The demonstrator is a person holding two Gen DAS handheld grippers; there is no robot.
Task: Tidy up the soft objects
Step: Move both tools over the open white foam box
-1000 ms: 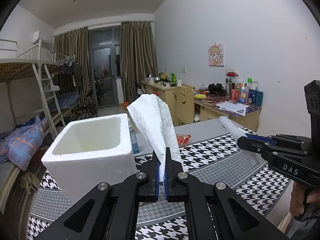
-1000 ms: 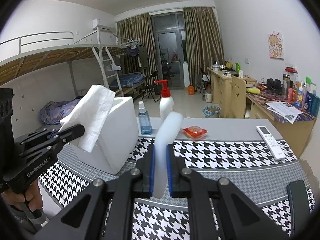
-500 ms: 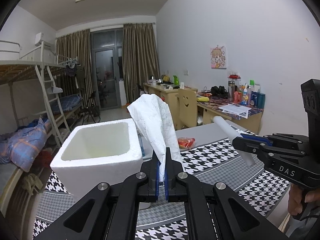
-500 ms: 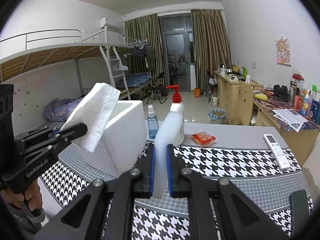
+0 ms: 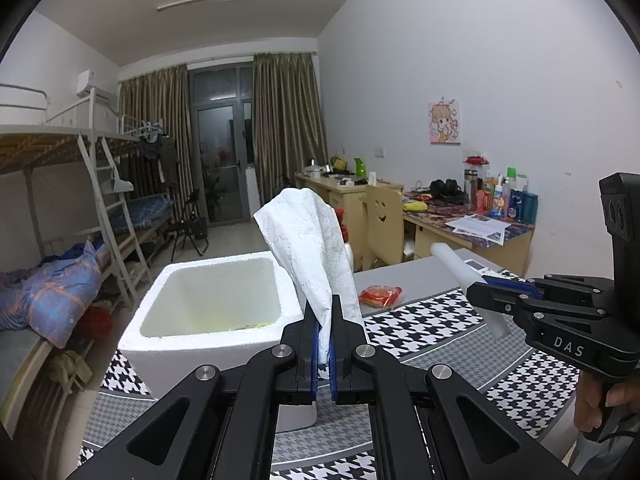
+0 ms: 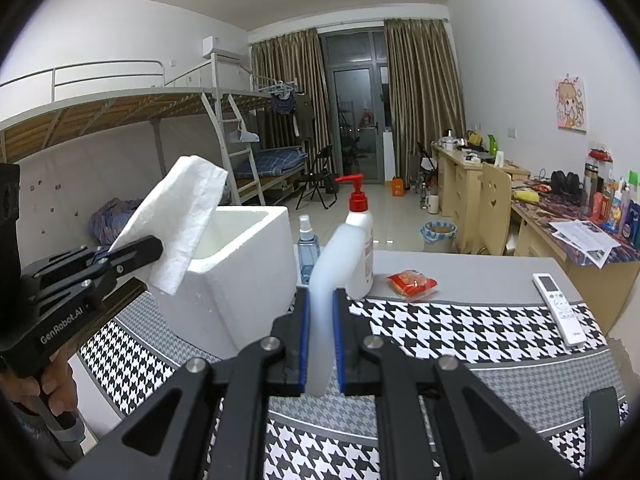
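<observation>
The tissue (image 5: 308, 248) is folded and stands up out of the left gripper (image 5: 324, 344), whose jaws are pressed tight on its lower edge. It hangs just at the near right corner of the foam box (image 5: 208, 304), above the rim, not yet inside. The right gripper (image 6: 320, 344) has its jaws closed on a white foam strip (image 6: 326, 280), narrow gap filled by it, held up off the counter (image 6: 460, 264) to the right of the box.

The box sits on a houndstooth mat (image 6: 440, 332); what lies in its bottom is too unclear to name. So both soft things are picked up but neither is stowed, I'd say: dropping each into the box is what's left. Behind stand a pump bottle (image 6: 360, 240), a spray bottle (image 6: 308, 248), a red packet (image 6: 412, 282) and a remote (image 6: 558, 308).
</observation>
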